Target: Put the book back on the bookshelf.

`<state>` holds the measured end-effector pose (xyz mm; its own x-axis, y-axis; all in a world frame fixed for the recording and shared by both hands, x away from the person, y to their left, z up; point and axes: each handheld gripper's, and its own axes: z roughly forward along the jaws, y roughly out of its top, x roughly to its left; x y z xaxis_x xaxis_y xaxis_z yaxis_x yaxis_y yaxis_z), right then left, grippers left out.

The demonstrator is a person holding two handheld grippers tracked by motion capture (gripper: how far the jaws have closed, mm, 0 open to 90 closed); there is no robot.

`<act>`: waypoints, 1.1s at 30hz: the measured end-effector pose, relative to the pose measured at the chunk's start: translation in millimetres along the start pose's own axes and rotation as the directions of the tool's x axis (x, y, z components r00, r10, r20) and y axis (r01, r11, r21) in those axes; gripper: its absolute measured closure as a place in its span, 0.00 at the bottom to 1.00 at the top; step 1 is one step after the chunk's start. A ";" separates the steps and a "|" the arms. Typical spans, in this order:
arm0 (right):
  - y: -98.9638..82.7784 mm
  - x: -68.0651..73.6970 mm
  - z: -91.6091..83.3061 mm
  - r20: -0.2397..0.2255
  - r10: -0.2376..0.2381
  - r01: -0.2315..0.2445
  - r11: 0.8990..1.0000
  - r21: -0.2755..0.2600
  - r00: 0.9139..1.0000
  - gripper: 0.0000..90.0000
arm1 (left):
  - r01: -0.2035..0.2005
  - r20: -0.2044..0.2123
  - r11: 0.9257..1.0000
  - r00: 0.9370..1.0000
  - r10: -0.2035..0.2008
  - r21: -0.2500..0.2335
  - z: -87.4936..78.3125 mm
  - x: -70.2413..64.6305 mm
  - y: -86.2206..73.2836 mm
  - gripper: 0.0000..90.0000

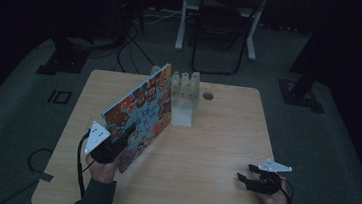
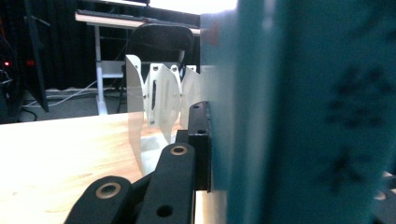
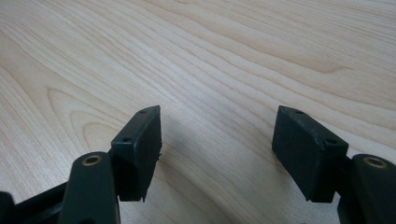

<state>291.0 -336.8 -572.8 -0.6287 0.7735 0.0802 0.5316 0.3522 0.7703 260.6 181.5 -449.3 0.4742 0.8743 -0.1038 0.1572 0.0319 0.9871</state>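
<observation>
A thin book point(image 1: 140, 110) with a bright cartoon cover stands tilted on edge over the left half of the wooden table point(image 1: 216, 135). My left gripper point(image 1: 120, 144) is shut on its lower near corner. In the left gripper view the book's teal cover point(image 2: 303, 116) stands close on the right, with one black pad point(image 2: 200, 140) pressed flat against it; the other pad is hidden behind the book. Just past the book's far end is a white slotted rack point(image 1: 184, 95), which appears as upright white dividers point(image 2: 156, 95). My right gripper point(image 1: 251, 180) rests low near the front right, open, nothing between its pads point(image 3: 140, 149).
A round cable hole point(image 1: 208, 95) lies in the tabletop right of the rack. Beyond the table's far edge stand a dark chair point(image 1: 221, 30) and a white desk frame point(image 1: 181, 26). Cables trail on the dim floor point(image 1: 38, 158) to the left.
</observation>
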 end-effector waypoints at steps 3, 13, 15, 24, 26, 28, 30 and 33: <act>0.0 0.0 0.0 0.000 0.000 0.000 1.000 0.000 1.000 0.36 | -0.003 -0.010 1.000 1.000 0.003 -0.002 1.0 0.4 1.5 0.90; 0.0 -0.1 0.0 -0.001 0.002 -0.002 1.000 0.000 1.000 0.36 | -0.003 -0.045 1.000 0.999 0.003 0.000 5.4 0.0 1.8 0.90; 0.0 -0.1 0.0 -0.001 0.001 -0.001 1.000 -0.001 1.000 0.36 | -0.007 -0.050 1.000 0.999 0.007 0.002 6.2 -0.3 1.8 0.90; 0.0 -0.5 -0.1 -0.003 0.002 -0.002 1.000 -0.001 1.000 0.36 | -0.014 -0.069 1.000 0.998 0.014 0.003 7.0 0.7 3.6 0.90; 0.0 -0.5 -0.1 -0.003 0.003 -0.003 1.000 -0.001 1.000 0.36 | -0.012 -0.075 1.000 0.997 0.013 0.003 7.0 1.6 3.9 0.90; 0.0 -0.5 -0.1 -0.003 0.003 -0.003 1.000 -0.001 1.000 0.36 | -0.009 -0.080 1.000 0.997 0.009 0.002 7.3 2.4 4.0 0.90; 0.0 -0.5 0.0 -0.003 0.003 -0.003 1.000 -0.001 1.000 0.36 | -0.004 -0.086 1.000 0.996 0.004 0.002 7.8 3.0 3.9 0.90; 0.1 -0.5 0.1 -0.003 0.003 -0.003 1.000 -0.001 1.000 0.36 | -0.009 -0.093 1.000 0.996 0.009 0.003 8.7 3.6 3.6 0.90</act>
<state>291.4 -337.1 -572.9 -0.6291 0.7727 0.0845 0.5327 0.3494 0.7708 270.4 180.6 -447.2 0.3929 0.9158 -0.0830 0.1552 0.0229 0.9876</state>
